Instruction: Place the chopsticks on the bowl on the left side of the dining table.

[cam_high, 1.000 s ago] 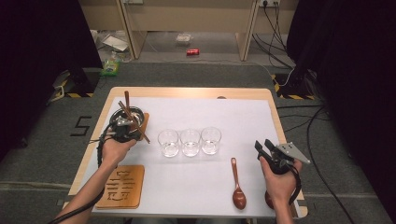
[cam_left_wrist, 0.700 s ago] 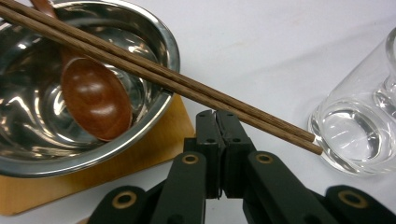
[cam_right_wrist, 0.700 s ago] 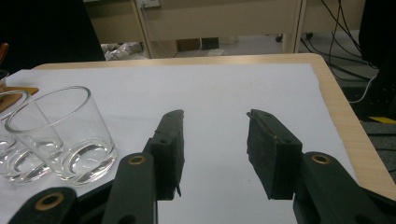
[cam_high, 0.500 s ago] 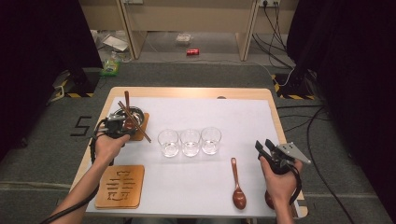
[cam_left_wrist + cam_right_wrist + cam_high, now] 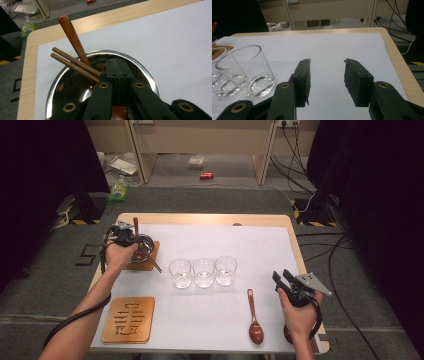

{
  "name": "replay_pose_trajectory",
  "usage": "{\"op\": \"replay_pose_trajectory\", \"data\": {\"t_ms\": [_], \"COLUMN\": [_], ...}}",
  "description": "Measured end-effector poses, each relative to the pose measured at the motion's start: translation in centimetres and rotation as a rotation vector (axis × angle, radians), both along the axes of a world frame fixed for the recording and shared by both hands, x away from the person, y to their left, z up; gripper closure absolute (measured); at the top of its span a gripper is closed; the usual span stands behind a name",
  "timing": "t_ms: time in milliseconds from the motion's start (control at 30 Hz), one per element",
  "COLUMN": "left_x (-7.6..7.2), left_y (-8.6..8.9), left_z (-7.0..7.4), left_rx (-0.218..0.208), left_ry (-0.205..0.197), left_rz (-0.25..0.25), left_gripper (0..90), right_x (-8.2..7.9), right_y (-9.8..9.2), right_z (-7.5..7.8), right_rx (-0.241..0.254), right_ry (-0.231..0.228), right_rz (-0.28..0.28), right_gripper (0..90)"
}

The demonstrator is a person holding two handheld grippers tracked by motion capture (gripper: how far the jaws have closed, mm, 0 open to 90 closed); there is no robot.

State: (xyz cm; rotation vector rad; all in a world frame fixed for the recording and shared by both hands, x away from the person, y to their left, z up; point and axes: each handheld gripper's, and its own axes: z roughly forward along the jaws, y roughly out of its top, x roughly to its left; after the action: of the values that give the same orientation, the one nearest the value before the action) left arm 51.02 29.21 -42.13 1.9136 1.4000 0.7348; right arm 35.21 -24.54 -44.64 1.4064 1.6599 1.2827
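High view, left gripper [image 5: 125, 236]: held at the far left of the surface, over the round steel bowl [image 5: 143, 241], which rests on a square wooden coaster [image 5: 149, 261].
High view, bowl contents: a dark wooden spoon handle [image 5: 135, 226] rises from the bowl; a pair of brown wooden chopsticks [image 5: 148, 256] slants out over the near rim.
High view, right gripper [image 5: 284, 279]: held at the near right edge of the white-covered wooden surface [image 5: 210, 232], jaws apart with nothing between them.
High view, other items: three clear drinking glasses [image 5: 203, 272] in a row at mid-surface; a second brown wooden spoon [image 5: 254, 318] lying near the right hand; a carved square wooden coaster [image 5: 128, 319] at the near left.
Left gripper view, jaws: pressed fully together above the bowl [image 5: 75, 85]; the chopsticks [image 5: 72, 64] run up to the left flank of the jaws, and whether they are pinched cannot be told. The spoon handle [image 5: 72, 37] leans up behind them.
Right gripper view, jaws: moderately wide, empty, over bare white cover; the nearest glass [image 5: 247, 70] stands to the left, apart from them.
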Motion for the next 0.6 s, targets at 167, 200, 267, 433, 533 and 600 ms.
{"op": "replay_pose_trajectory", "data": {"t_ms": [167,200,267,433,533,600], "left_x": [1.6,1.8,2.1,2.4,2.5,2.5], "left_y": [-0.3,-0.3,-0.3,-0.3,-0.3,-0.3], "left_z": [-0.2,-0.3,-0.4,-1.2,-1.6,-1.7], "left_rx": [0.011,0.018,0.026,0.033,0.04,0.039], "left_ry": [0.017,0.021,0.032,0.045,0.057,0.057], "left_rz": [0.009,0.011,0.013,0.022,0.017,0.018], "left_gripper": [89.7,89.7,89.7,89.7,89.7,89.7], "right_x": [0.0,0.0,0.0,0.0,0.0,0.0], "right_y": [0.0,-0.1,-0.2,-0.1,0.0,0.0], "right_z": [-0.1,0.0,0.0,-0.1,-0.1,-0.1], "right_rx": [0.003,0.005,0.006,0.008,0.01,0.006], "right_ry": [0.005,0.004,0.0,0.002,0.008,0.008], "right_rz": [0.002,0.002,0.002,0.004,0.004,0.006], "right_gripper": [56.5,56.5,56.5,56.5,56.5,56.5]}}
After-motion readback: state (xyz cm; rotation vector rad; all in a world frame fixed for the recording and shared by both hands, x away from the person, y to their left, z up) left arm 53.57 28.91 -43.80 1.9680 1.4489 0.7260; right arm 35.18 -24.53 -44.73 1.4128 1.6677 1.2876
